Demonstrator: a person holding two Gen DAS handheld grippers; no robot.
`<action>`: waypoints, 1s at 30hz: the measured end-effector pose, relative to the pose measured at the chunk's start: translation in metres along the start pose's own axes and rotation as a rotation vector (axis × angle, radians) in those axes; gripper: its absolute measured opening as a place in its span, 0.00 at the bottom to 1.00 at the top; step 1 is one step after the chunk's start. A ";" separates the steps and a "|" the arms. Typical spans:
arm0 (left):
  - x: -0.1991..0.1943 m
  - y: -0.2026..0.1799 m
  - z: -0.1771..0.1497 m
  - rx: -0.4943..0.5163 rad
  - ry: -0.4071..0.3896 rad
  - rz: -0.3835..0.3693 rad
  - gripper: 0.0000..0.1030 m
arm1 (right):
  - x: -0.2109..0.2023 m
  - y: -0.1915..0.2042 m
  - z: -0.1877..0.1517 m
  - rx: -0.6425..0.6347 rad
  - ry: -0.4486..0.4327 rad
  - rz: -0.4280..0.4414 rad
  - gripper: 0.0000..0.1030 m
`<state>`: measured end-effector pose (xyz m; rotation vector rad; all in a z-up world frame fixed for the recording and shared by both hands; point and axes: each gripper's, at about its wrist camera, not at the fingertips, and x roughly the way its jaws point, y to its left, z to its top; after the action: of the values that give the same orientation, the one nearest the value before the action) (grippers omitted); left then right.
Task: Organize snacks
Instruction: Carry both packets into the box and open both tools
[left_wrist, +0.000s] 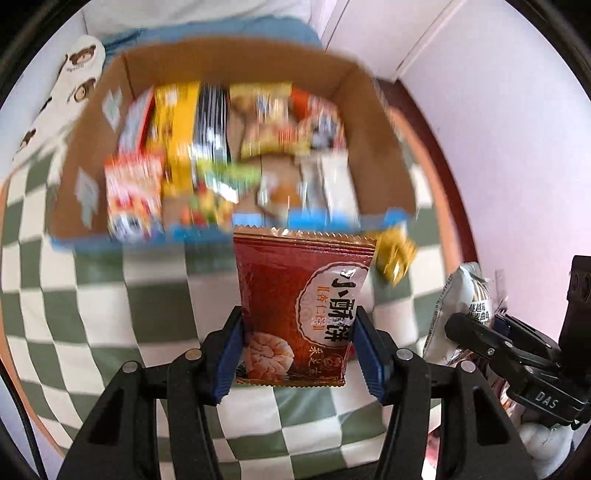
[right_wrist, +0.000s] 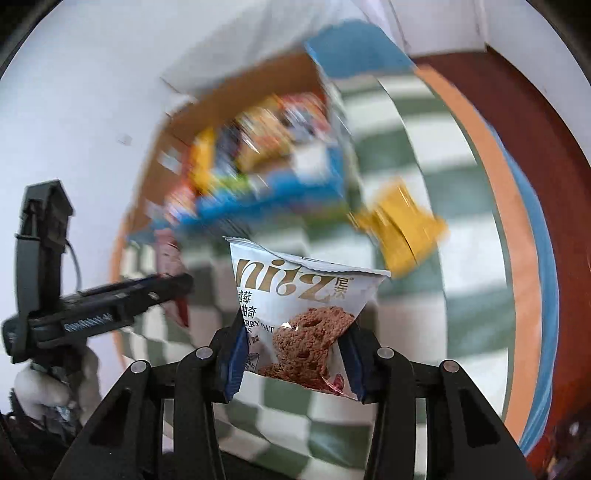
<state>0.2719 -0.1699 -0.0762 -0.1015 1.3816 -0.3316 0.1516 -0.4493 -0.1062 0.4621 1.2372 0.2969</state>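
On a green-and-white checked cloth (left_wrist: 110, 314), beside pale walls: cardboard box (left_wrist: 236, 70) crammed with snacks. Just before the box, left gripper (left_wrist: 297, 354) clamped on a red biscuit packet (left_wrist: 299, 306), lifted clear of the cloth, probably bound for the box. Beside it, right gripper (right_wrist: 291, 354) pinched shut on a white cookie packet (right_wrist: 295, 314), likewise aloft. Near the box's front corner, a yellow wrapper (right_wrist: 402, 229), unsorted. Box contents blurred beyond reading.
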 end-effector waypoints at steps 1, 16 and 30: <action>-0.009 0.004 0.013 -0.005 -0.020 0.003 0.52 | -0.002 0.012 0.017 -0.020 -0.016 0.015 0.46; 0.072 0.091 0.150 -0.103 0.044 0.168 0.52 | 0.106 0.082 0.166 -0.163 0.023 -0.040 0.46; 0.111 0.127 0.141 -0.135 0.061 0.179 0.76 | 0.177 0.070 0.186 -0.161 0.064 -0.160 0.95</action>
<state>0.4480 -0.0984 -0.1875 -0.0792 1.4617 -0.0925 0.3851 -0.3402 -0.1721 0.2153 1.2933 0.2741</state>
